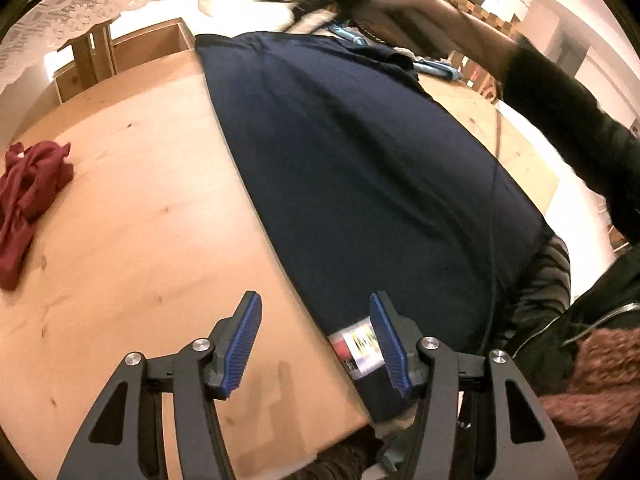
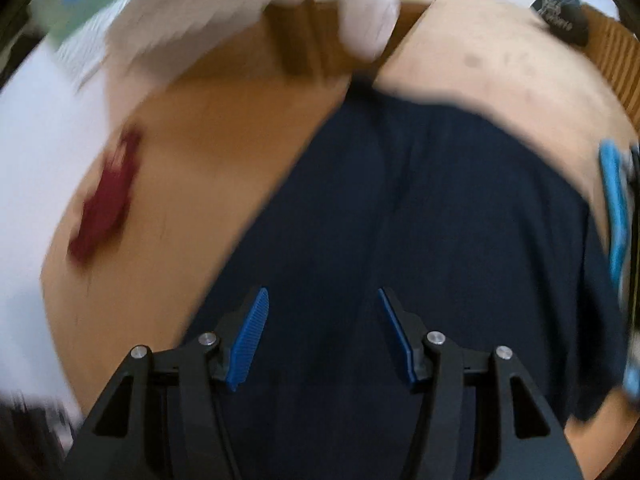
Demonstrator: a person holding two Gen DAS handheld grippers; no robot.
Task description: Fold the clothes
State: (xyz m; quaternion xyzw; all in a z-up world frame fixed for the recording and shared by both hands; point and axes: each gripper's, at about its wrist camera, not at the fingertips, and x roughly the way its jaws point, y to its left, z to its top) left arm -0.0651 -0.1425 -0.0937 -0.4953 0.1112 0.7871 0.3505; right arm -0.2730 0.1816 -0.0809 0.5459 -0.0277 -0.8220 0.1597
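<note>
Both grippers open and empty over the navy shirt, between folds.

Nearest, the left gripper (image 1: 316, 344) hangs over the shirt's (image 1: 360, 168) near hem, jaws about half apart and gripping nothing; a printed label (image 1: 360, 346) on the hem shows between them. The right gripper (image 2: 322, 338), equally parted and empty, hovers above the shirt's middle, its view blurred. The shirt lies flat on the table (image 1: 120, 220), its left edge straight, apparently already folded in. Left of the shirt sits a crumpled red cloth (image 1: 28, 200); beyond it, a wooden box (image 1: 152, 44). Next, I judge, each gripper must drop to a hem corner, pinch, and carry it toward the collar.
</note>
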